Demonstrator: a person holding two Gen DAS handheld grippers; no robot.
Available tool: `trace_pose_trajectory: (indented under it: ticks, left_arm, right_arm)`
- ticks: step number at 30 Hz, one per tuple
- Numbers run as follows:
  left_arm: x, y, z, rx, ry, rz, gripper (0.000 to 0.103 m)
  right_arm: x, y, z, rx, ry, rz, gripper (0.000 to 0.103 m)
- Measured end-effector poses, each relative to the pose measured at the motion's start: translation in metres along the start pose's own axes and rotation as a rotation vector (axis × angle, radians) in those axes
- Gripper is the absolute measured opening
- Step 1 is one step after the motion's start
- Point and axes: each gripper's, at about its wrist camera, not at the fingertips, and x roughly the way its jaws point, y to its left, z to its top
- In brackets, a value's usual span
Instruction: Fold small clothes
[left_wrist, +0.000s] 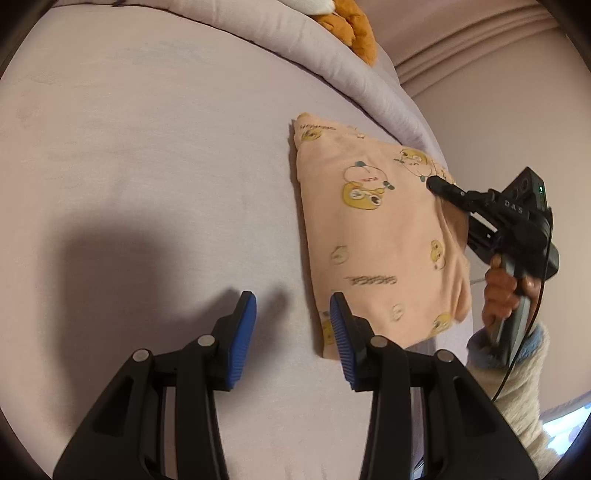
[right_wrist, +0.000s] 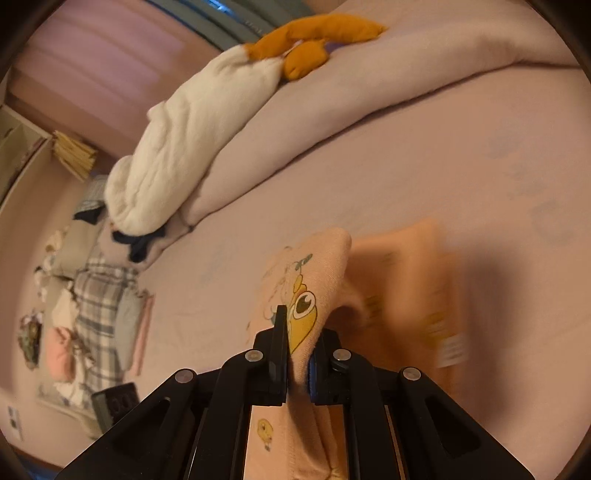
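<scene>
A small peach garment (left_wrist: 384, 236) with yellow duck prints lies folded on the lilac bed sheet (left_wrist: 147, 166), right of centre in the left wrist view. My left gripper (left_wrist: 292, 317) is open and empty, hovering at the garment's near left edge. My right gripper (left_wrist: 439, 186) is shut on the garment's far right edge. In the right wrist view my right gripper (right_wrist: 299, 343) pinches a raised fold of the garment (right_wrist: 314, 277) between its fingers, and the rest of the cloth is blurred.
A rolled lilac duvet (left_wrist: 332, 62) runs along the far side of the bed. A white and orange plush toy (right_wrist: 192, 133) lies on it. Piled clothes and a plaid cloth (right_wrist: 99, 306) sit beside the bed at the left.
</scene>
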Motion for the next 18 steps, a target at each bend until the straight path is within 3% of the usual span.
trace_pose_trajectory:
  ticks: [7,11,16,18]
  left_arm:
    - [0.024,-0.018,0.008,0.022,0.021,-0.014,0.041]
    - [0.025,-0.035,0.011,0.068,-0.002,-0.036,0.041]
    - [0.034,-0.057,0.017,0.141,-0.034,-0.049,0.039]
    - [0.037,-0.061,0.013,0.164,-0.034,-0.054,0.039]
  right_arm:
    - [0.031,-0.057,-0.010,0.114,0.066,-0.096,0.010]
    - [0.028,-0.070,-0.013,0.212,0.053,-0.039,0.018]
    - [-0.011,-0.034,-0.020,0.022,-0.077,-0.214,0.019]
    - [-0.025,-0.012,-0.030,-0.100,-0.106,-0.178,0.019]
